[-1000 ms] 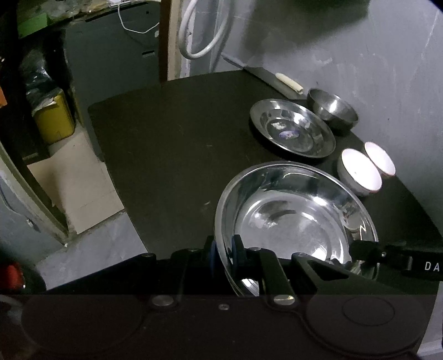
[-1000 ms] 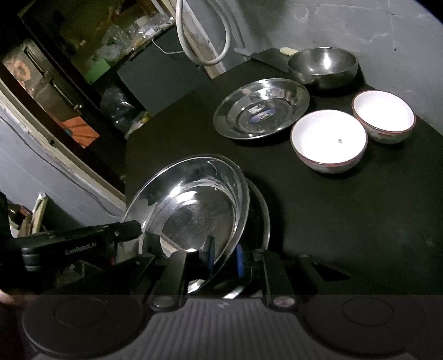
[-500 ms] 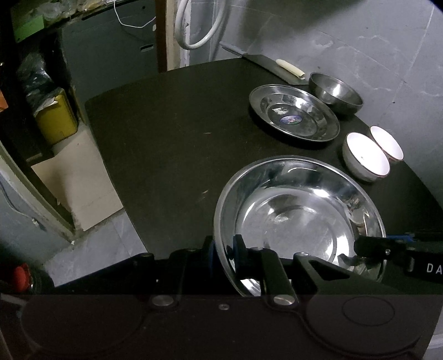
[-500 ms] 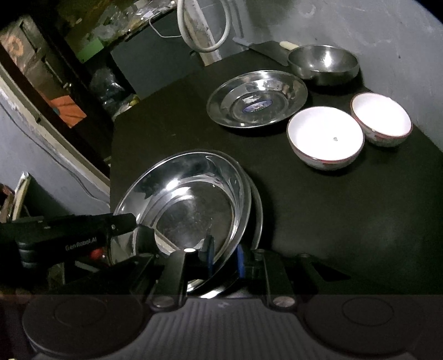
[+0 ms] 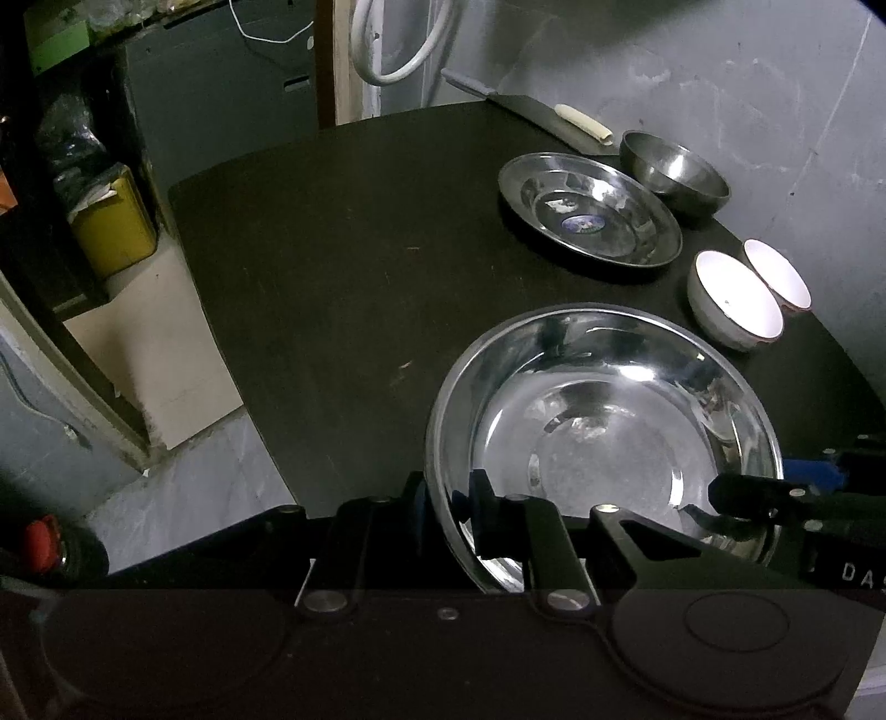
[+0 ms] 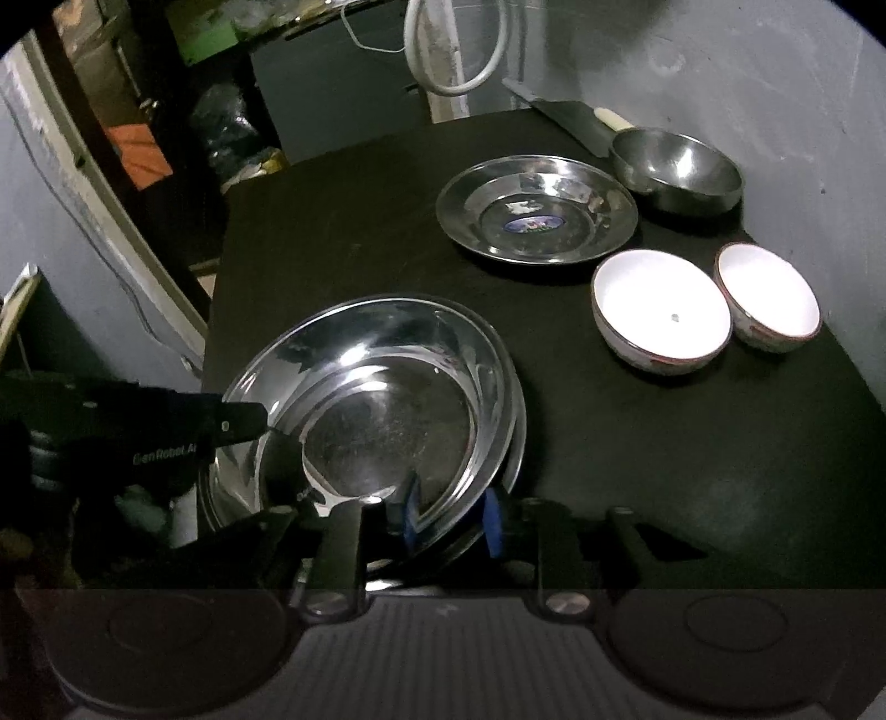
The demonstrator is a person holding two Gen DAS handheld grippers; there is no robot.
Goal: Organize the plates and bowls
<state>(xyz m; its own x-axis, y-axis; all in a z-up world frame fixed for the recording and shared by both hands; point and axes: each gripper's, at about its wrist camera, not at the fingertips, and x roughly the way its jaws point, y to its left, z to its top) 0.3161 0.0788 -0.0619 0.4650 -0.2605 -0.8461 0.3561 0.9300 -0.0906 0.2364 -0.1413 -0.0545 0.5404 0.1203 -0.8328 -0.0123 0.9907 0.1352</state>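
A large steel plate (image 5: 603, 437) is held over the black table (image 5: 343, 260) by both grippers. My left gripper (image 5: 448, 498) is shut on its near rim. My right gripper (image 6: 448, 515) is shut on the opposite rim of the same plate (image 6: 387, 410), where a second rim seems to lie just beneath it. A smaller steel plate (image 5: 590, 210) with a blue sticker lies further back; it also shows in the right wrist view (image 6: 534, 216). Beside it stand a steel bowl (image 6: 675, 166) and two white bowls (image 6: 662, 310) (image 6: 767, 296).
A cleaver (image 5: 554, 119) with a pale handle lies at the table's far edge by the grey wall. A white hose (image 5: 398, 39) hangs behind. A yellow container (image 5: 113, 221) sits on the floor to the left, past the table edge.
Both grippers have lifted and pulled back with the large plate, so the far plate and bowls appear further away. The grips have not changed.
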